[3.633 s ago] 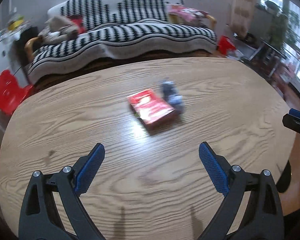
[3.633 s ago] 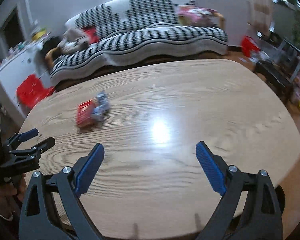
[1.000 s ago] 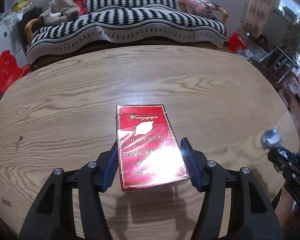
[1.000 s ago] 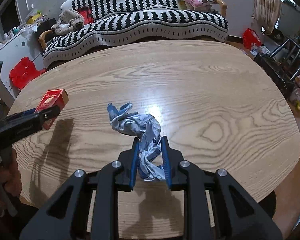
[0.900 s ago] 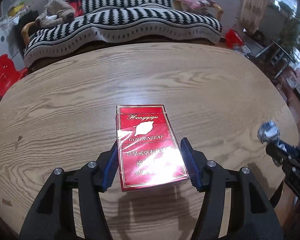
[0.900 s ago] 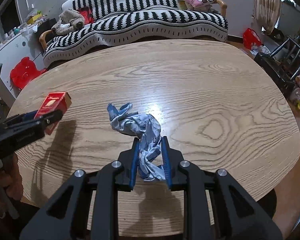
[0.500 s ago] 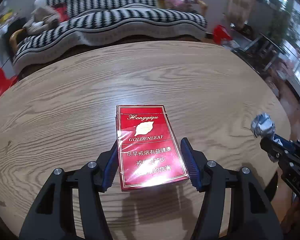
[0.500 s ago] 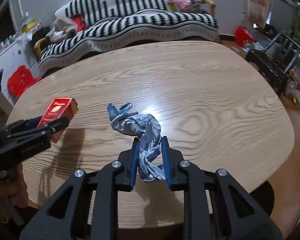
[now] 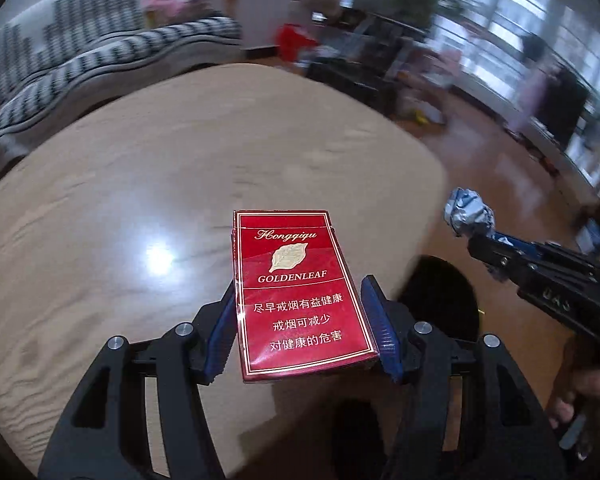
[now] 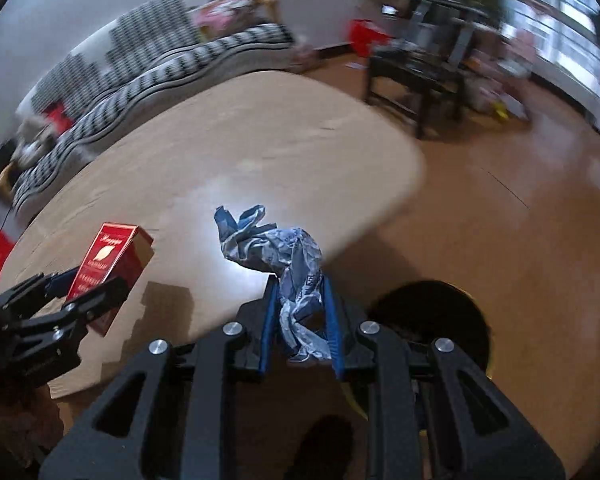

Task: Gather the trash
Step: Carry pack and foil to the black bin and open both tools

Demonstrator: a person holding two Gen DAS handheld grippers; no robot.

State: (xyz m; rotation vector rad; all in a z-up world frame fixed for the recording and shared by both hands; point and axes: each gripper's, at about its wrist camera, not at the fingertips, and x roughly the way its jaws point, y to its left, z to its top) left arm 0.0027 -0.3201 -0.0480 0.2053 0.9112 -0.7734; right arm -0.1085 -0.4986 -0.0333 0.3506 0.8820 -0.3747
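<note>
Now red cigarette pack (image 9: 300, 292) clamped lengthwise in left hand-held gripper (image 9: 306, 332); crumpled wrapper (image 10: 296, 280) pinched by right hand-held gripper (image 10: 300, 316); dark round bin (image 10: 432, 316) seen just beyond right fingertips, nearer right hand.

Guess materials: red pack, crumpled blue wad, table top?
Red pack: likely printed cardboard, glossy; crisp edges, sheen. Crumpled blue wad: probably thin printed plastic or foil wrapper; sharp creases, silvery patches. Table top: wood or wood-look laminate; grain lines, lamp glare suggests smooth finish.

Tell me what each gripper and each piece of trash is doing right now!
Left gripper: shut on the cigarette pack.
Cigarette pack: closed, held above the table.
Right gripper: shut on the crumpled wrapper.
Crumpled wrapper: scrunched, held in the air.
</note>
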